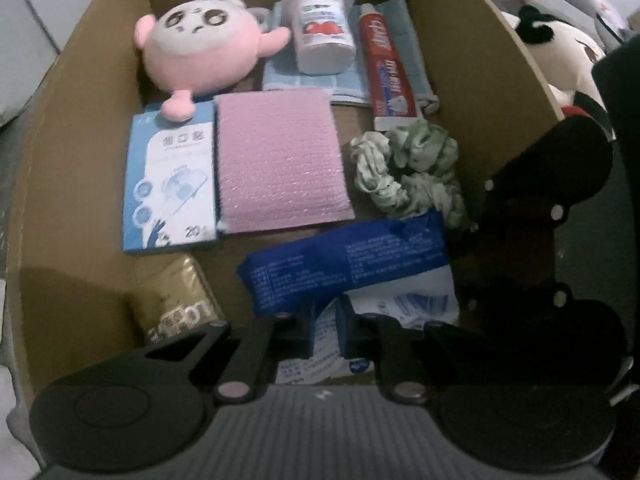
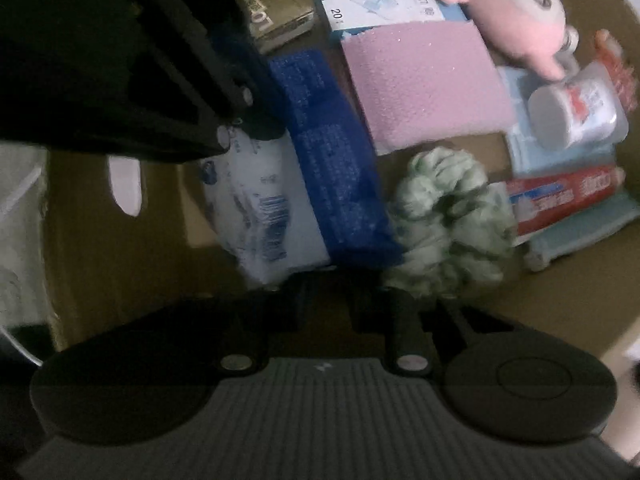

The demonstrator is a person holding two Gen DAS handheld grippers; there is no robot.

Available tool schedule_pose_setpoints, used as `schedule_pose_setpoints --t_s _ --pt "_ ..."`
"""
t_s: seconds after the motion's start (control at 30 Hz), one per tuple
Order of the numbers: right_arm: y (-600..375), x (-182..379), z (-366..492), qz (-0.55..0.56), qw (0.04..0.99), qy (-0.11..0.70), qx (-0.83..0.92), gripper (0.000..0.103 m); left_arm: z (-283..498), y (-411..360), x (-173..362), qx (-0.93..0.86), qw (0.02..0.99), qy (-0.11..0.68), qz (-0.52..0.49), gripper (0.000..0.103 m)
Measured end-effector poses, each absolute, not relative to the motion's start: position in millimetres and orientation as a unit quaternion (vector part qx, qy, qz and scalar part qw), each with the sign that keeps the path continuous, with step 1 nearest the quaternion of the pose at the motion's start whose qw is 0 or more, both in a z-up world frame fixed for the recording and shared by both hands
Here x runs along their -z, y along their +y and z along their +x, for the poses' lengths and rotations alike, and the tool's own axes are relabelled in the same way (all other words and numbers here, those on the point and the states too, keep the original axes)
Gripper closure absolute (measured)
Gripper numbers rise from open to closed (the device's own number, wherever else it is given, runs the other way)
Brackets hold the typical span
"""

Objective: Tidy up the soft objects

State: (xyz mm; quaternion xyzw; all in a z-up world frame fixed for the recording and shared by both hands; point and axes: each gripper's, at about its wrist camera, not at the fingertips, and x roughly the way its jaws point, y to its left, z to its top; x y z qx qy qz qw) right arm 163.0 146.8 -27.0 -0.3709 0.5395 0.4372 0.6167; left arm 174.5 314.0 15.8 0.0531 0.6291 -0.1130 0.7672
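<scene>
- Lying in one cardboard box: one pink plush, one green scrunchie, one toothpaste tube.
- Left gripper pinching the blue-white wipes pack.
- Right gripper: pinch unclear.

everything lies in a cardboard box, seen from the left wrist. at the back left sits a plush toy, its foot on a flat packet below it. right of that packet, edge to edge, lies a sponge cloth. behind the sponge a folded towel carries a bottle and, to its right, a toothpaste tube. a scrunchie lies just before the tube's end. nearest, a wipes pack lies beside the scrunchie; a tissue pack sits left of it.
</scene>
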Motion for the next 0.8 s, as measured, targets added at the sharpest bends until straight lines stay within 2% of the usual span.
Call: schedule_pose_setpoints --t_s 0.07,0.13,0.27,0.3,0.37,0.43,0.5,0.57,0.7,0.8 --pt "143.9 21.2 162.6 -0.380 0.626 0.524 -0.435 0.081 166.6 314.2 -24.5 0.097 0.778 0.617 0.068 0.077" --pt "135.2 5.1 160.8 -0.381 0.638 0.502 -0.442 0.078 147.7 313.6 -42.9 0.076 0.807 0.579 0.085 0.051" --pt "105.3 -43.2 159.8 -0.321 0.689 0.464 -0.455 0.069 105.4 314.2 -88.6 0.043 0.864 0.498 0.055 0.044" --pt "95.7 -55.1 155.9 -0.304 0.712 0.446 -0.450 0.068 96.2 314.4 -97.1 0.036 0.876 0.479 0.039 0.039" --pt "68.1 -78.6 145.1 -0.250 0.765 0.389 -0.449 0.053 74.8 310.8 -110.8 0.011 0.904 0.426 0.011 0.028" --pt "41.5 -94.7 128.3 -0.193 0.811 0.328 -0.444 0.051 54.3 302.6 -117.0 -0.020 0.931 0.365 -0.008 0.015" --pt "13.7 -103.5 104.7 -0.144 0.862 0.253 -0.415 0.048 38.7 291.5 -115.4 -0.059 0.947 0.314 -0.039 0.014" --pt "-11.7 -100.0 82.7 -0.088 0.903 0.193 -0.375 0.040 31.8 281.0 -109.3 -0.088 0.951 0.288 -0.070 0.012" --pt "-30.5 -84.5 69.6 -0.045 0.920 0.204 -0.332 0.040 17.5 261.2 -93.9 -0.121 0.944 0.274 -0.138 0.011" --pt "-29.5 -75.4 51.5 -0.090 0.913 0.197 -0.344 0.040 9.0 242.5 -88.7 -0.128 0.952 0.258 -0.101 0.007"
